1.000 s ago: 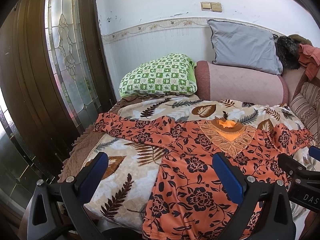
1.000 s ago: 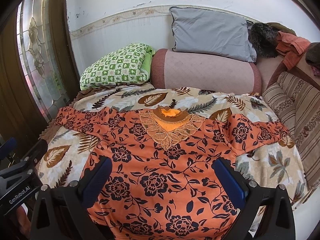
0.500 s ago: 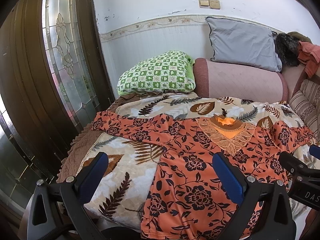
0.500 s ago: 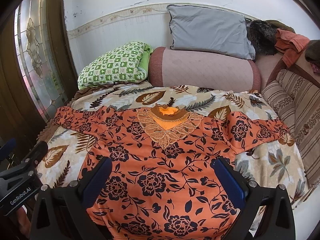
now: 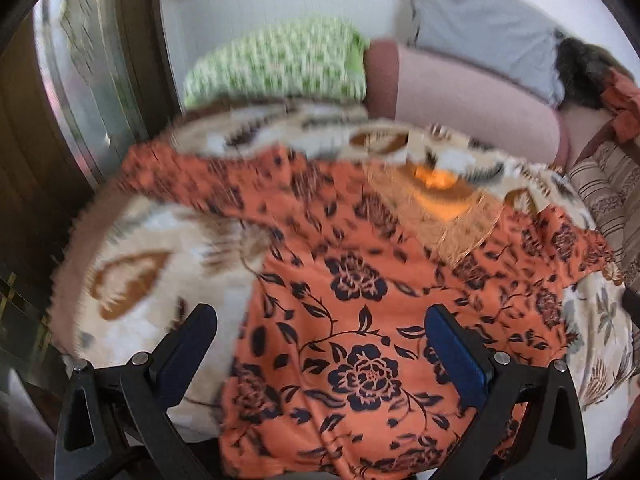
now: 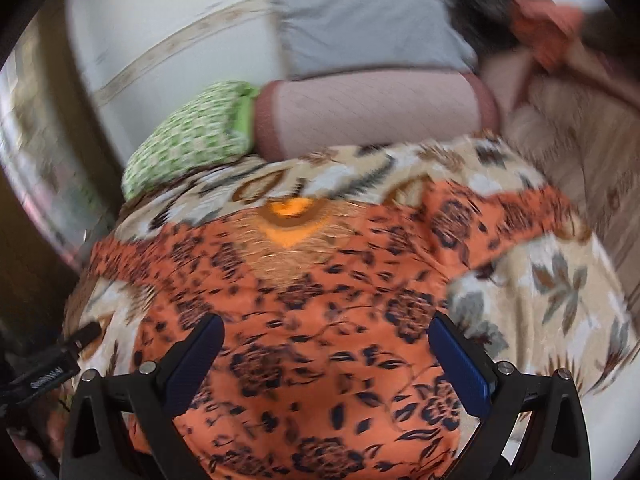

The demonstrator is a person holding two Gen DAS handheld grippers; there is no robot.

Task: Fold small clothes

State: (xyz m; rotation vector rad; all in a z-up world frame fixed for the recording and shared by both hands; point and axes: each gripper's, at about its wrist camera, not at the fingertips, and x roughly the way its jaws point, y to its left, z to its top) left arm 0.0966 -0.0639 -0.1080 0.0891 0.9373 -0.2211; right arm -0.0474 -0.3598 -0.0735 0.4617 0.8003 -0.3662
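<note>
An orange top with dark flowers and a lace neckline (image 5: 360, 280) lies spread flat, sleeves out, on a leaf-print blanket (image 5: 140, 264); it also shows in the right wrist view (image 6: 312, 304). My left gripper (image 5: 320, 344) is open and empty above the top's lower left part, near its hem. My right gripper (image 6: 324, 352) is open and empty above the top's lower middle. The left gripper's body (image 6: 44, 372) shows at the left edge of the right wrist view. Both views are blurred.
A green checked pillow (image 5: 276, 68), a pink bolster (image 5: 472, 100) and a grey pillow (image 5: 480, 36) lie at the back against the wall. A striped cushion (image 5: 608, 192) is at the right. A glass door (image 5: 80, 80) stands on the left.
Both grippers have moved forward and down toward the top, which now looks larger and closer. The right view has tilted. Both stay open.
</note>
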